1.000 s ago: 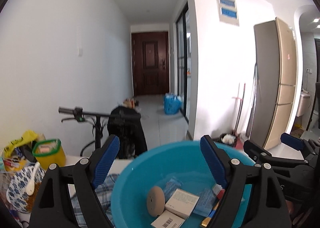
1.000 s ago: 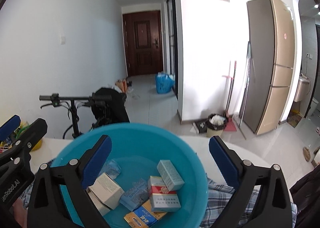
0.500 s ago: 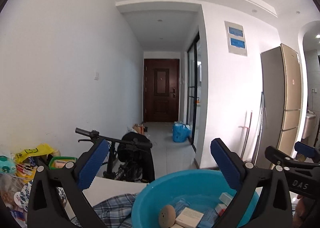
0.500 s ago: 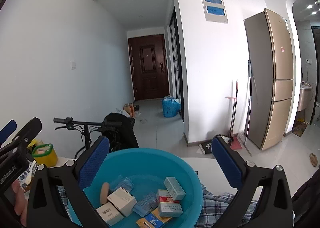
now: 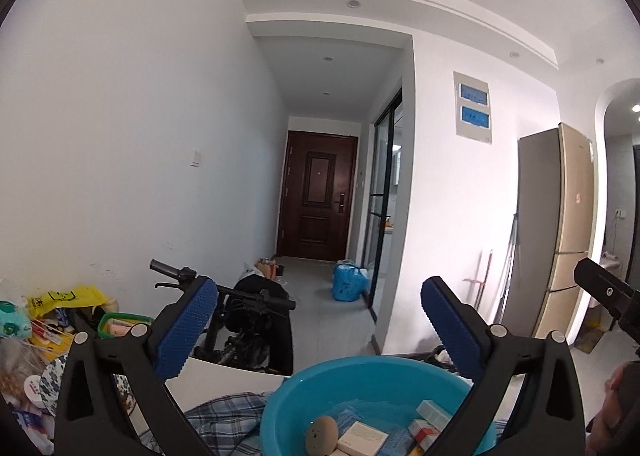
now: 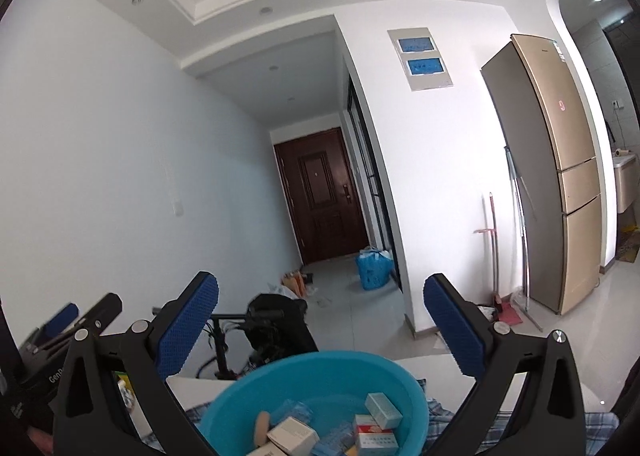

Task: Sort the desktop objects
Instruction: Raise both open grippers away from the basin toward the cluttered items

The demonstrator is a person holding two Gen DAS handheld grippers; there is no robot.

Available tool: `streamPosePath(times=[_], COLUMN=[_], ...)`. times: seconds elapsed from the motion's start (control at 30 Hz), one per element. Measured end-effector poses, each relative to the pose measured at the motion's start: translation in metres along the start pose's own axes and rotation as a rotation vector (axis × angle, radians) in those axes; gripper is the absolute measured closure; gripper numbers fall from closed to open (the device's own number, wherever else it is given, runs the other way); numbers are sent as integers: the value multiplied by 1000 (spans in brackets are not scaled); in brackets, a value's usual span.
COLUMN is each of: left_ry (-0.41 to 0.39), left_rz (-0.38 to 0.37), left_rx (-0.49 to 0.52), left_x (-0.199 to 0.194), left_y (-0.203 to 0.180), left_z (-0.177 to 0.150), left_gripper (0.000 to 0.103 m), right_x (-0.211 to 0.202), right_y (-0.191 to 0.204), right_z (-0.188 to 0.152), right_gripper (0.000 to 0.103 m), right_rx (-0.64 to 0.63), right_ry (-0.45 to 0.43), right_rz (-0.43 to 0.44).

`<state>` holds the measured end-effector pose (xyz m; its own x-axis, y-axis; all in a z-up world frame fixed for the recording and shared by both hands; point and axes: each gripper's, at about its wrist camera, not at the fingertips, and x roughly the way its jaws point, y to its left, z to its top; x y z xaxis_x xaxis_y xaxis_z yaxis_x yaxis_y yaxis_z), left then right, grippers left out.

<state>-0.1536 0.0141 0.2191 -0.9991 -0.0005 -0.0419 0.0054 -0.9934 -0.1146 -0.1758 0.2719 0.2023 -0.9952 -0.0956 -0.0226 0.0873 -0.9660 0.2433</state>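
A blue basin [image 5: 360,380] [image 6: 320,376] sits low in both wrist views, on a plaid cloth [image 5: 224,416]. Inside it lie several small boxes [image 6: 380,410], a white box [image 5: 362,438] and a round beige puff [image 5: 320,432]. My left gripper [image 5: 318,326] hovers above and behind the basin, open, with nothing between its blue pads [image 5: 188,330]. My right gripper [image 6: 320,324] is likewise open and empty above the basin. Each gripper shows at the edge of the other's view: the right gripper [image 5: 608,296], the left gripper [image 6: 60,332].
A heap of bags, a green-rimmed tub [image 5: 120,326] and patterned dishes [image 5: 48,388] crowd the table's left end. Beyond the white table edge [image 5: 228,370] stands a bicycle [image 5: 240,320]. A fridge [image 6: 560,175] and a mop [image 6: 494,252] stand at the right.
Both grippers have risen and tilted up, so the basin has dropped to the bottom of both views and looks smaller. The left jaws have widened slightly.
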Motion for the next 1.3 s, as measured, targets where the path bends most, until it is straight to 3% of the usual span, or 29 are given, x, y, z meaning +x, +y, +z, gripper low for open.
streamPosePath(times=[0.13,0.33,0.63,0.8,1.3], left_ry=[-7,46,-26,-77,-110], left_rz=[-34,-108,-70,-62,-86], left_rx=[-13,-14,63,57,49], left_x=[-6,-7,-46,-75,-129], left_y=[1,-8,-12,-8,3], left_z=[3,3,17,24,36], left_gripper=[0,0,0,0,0], right_x=[-4,-17,-33,-52,-94], right_y=[6,21,35,40,47], right_z=[0,-2,4,8,14], right_gripper=[1,1,1,1,1], right_rx=[-16,-77,-99,-114,-97], right_ry=[9,-2,-4,-15,-29], right_rz=[37,36,34,38,23])
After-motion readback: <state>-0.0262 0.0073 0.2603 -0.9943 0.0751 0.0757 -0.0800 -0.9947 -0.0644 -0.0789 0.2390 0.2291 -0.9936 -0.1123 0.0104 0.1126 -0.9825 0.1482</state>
